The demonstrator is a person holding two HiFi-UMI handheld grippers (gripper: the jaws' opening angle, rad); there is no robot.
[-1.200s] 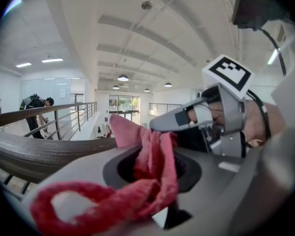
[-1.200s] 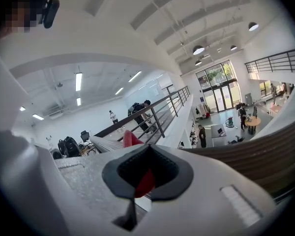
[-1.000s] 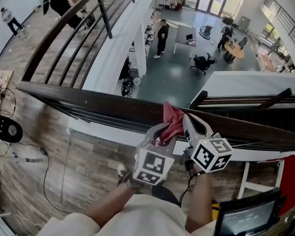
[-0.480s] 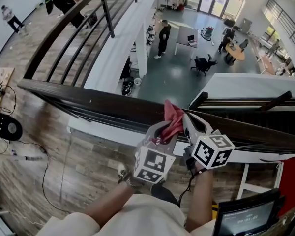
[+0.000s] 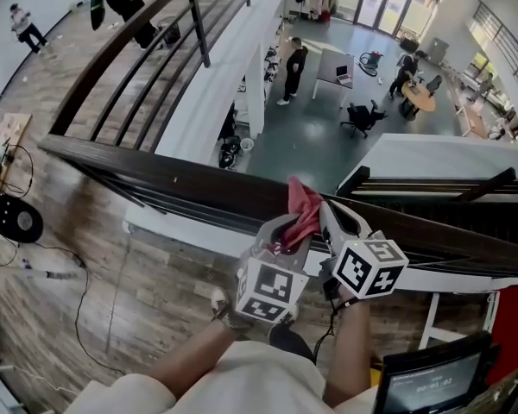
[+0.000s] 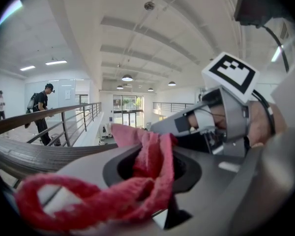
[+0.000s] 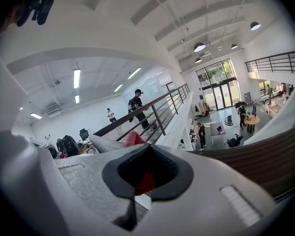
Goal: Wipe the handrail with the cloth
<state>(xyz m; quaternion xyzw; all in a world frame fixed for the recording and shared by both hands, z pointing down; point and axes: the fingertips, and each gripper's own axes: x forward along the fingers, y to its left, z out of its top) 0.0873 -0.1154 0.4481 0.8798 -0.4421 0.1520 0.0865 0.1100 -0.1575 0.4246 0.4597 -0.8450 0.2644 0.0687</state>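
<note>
High over an atrium floor point(image 5: 328, 136), at lower centre, the left gripper point(image 5: 287, 224) and right gripper point(image 5: 327, 209) each pinch the cloth point(image 5: 303, 205) tight against the handrail point(image 5: 190, 186). If the grip loosens mid-wipe, the cloth may drop over the edge.

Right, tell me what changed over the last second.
Nothing visibly changed. The left tongs and right tongs stay shut on the cloth, at the same spot along the handrail. Nothing was taken up or let go. Only the head view itself drifted a little.
</note>
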